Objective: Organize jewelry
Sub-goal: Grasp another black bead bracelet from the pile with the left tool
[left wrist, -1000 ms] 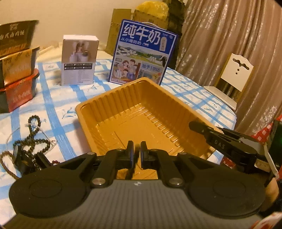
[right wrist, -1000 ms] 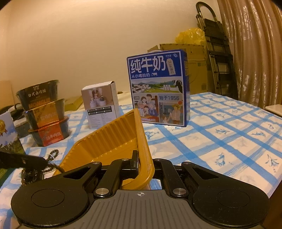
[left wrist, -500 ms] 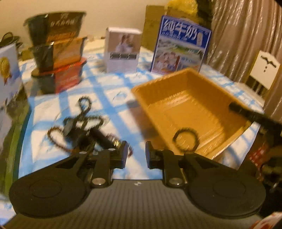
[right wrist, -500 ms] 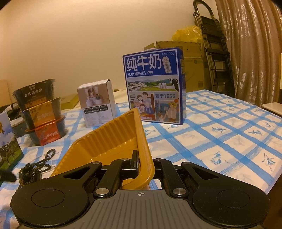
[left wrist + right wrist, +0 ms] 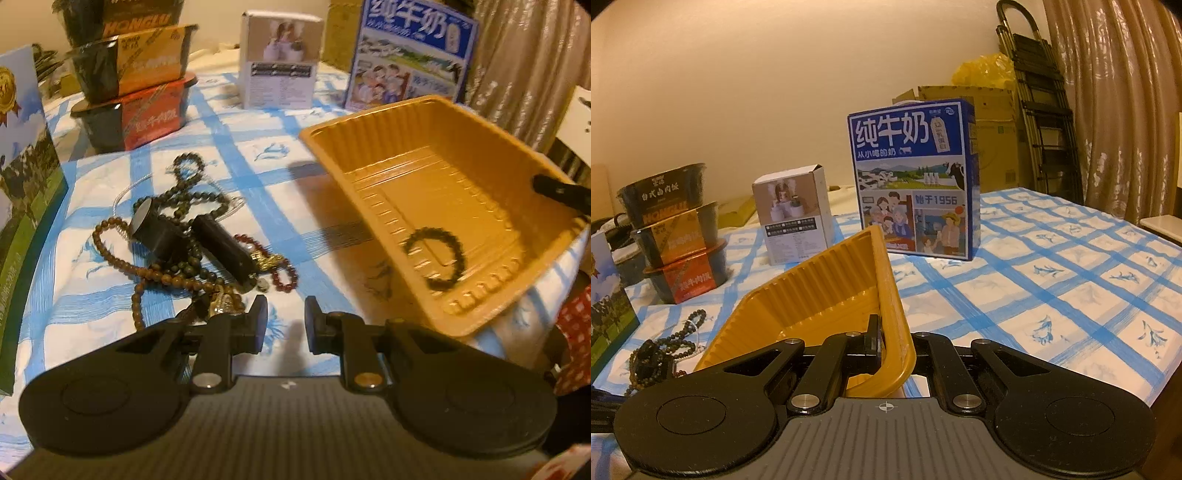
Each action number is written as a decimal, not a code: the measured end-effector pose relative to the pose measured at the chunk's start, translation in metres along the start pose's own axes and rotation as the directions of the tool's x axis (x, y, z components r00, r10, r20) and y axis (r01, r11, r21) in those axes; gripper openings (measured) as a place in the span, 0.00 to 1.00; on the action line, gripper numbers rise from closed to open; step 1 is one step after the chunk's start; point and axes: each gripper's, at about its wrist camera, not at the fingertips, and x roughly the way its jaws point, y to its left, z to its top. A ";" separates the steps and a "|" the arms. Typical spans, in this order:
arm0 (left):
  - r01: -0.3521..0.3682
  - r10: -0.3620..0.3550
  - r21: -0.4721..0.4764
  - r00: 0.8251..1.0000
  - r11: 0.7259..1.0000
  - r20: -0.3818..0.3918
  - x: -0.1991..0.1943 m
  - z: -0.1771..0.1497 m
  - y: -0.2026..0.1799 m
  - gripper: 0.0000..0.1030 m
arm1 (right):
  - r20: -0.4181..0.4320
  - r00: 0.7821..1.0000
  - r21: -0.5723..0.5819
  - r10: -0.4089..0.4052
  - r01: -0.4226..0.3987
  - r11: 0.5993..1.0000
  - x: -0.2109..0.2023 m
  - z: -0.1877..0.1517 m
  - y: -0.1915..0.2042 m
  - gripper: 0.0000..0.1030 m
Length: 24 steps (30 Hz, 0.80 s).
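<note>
Left wrist cam: left gripper (image 5: 286, 320) open w/ nothing in it, bead pile (image 5: 184, 236) just ahead-left. Right gripper (image 5: 892, 345) pinches tray (image 5: 827, 291) rim; bracelet (image 5: 434, 258) inside.

The tray (image 5: 436, 155) at the right of the left view is thin ribbed plastic, orange and faintly glossy. The tablecloth (image 5: 236, 155) looks like matt woven cloth. Left of centre, the beads (image 5: 173, 277) look like dull wood, the red ones (image 5: 284, 280) shiny. The milk box (image 5: 916, 177) in the middle of the right view is glossy printed card. The bowls (image 5: 679, 243) at the left wear shiny film.
</note>
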 end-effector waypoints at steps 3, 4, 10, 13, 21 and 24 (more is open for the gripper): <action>-0.032 0.031 -0.015 0.999 0.999 -0.015 0.011 0.000 0.002 0.16 | -0.007 1.000 0.004 0.000 0.000 1.000 0.003 -0.002 -0.001 0.05; -0.035 0.035 -0.018 0.999 0.999 -0.018 0.014 0.000 0.003 0.15 | -0.008 1.000 0.005 0.000 0.000 1.000 0.003 -0.003 -0.002 0.05; -0.062 0.062 -0.001 0.998 0.998 -0.007 0.026 0.002 0.002 0.12 | -0.017 1.000 0.011 0.003 -0.002 1.000 0.007 -0.006 -0.005 0.05; -0.069 0.069 0.010 0.998 0.998 -0.002 0.030 0.005 0.001 0.12 | -0.019 1.000 0.014 0.003 -0.003 1.000 0.008 -0.006 -0.006 0.05; -0.081 0.081 0.041 0.997 0.996 0.010 0.037 0.010 -0.005 0.10 | -0.025 1.000 0.015 0.003 -0.003 1.000 0.013 -0.007 -0.008 0.05; -0.091 0.090 0.071 0.996 0.993 0.021 0.034 0.008 -0.007 0.06 | -0.026 1.000 0.017 0.003 -0.003 1.000 0.014 -0.008 -0.009 0.05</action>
